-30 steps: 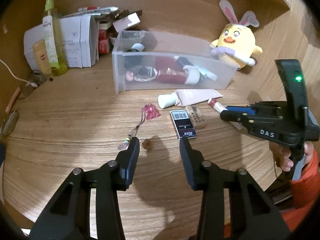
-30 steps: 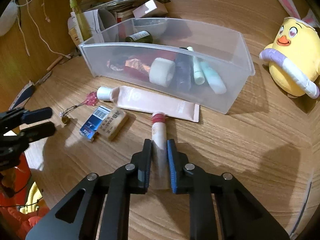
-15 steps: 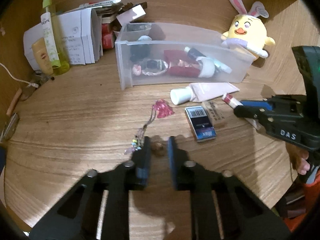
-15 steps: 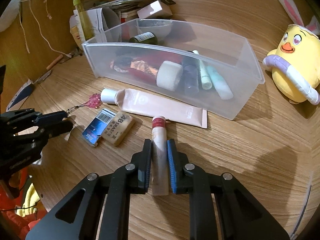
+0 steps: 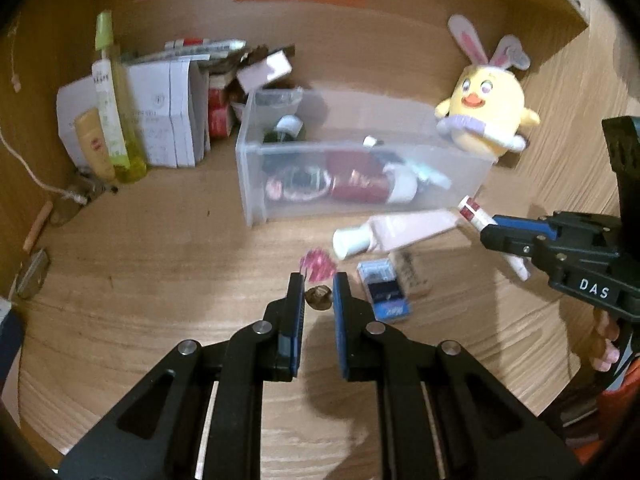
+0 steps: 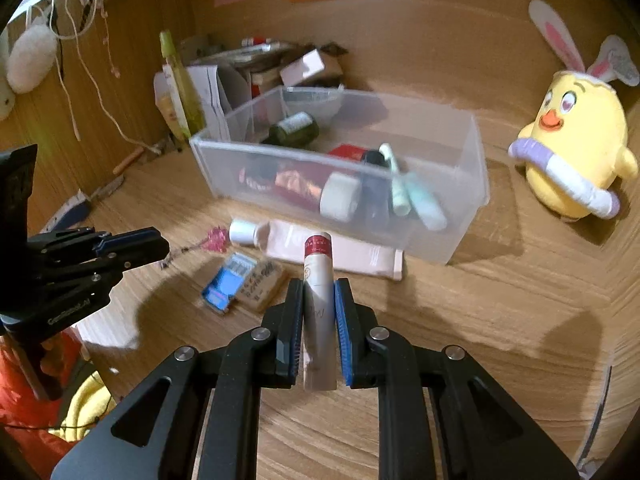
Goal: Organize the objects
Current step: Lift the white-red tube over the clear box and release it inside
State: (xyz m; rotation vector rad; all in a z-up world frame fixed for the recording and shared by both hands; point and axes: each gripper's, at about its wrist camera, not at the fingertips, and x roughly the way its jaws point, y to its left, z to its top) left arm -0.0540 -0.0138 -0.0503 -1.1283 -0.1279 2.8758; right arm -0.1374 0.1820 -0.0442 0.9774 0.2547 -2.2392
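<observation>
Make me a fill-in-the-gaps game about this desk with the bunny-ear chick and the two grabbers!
1. The right gripper is shut on a small white tube with a ____ band at its top.
2. The plush chick wears ____ ears.
3. The long pink tube lies ____ the clear bin, on the desk.
4. The left gripper is closed around a small ____ bead.

Missing words: red; bunny; outside; brown

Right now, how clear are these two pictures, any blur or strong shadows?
Left wrist view: fisheye bends the desk, the clear bin and plush chick look smeared, the left tool stays sharp. Right wrist view: the blue box is blurred; the right tool, gripping the red-capped tube, casts dark shadows.
</observation>
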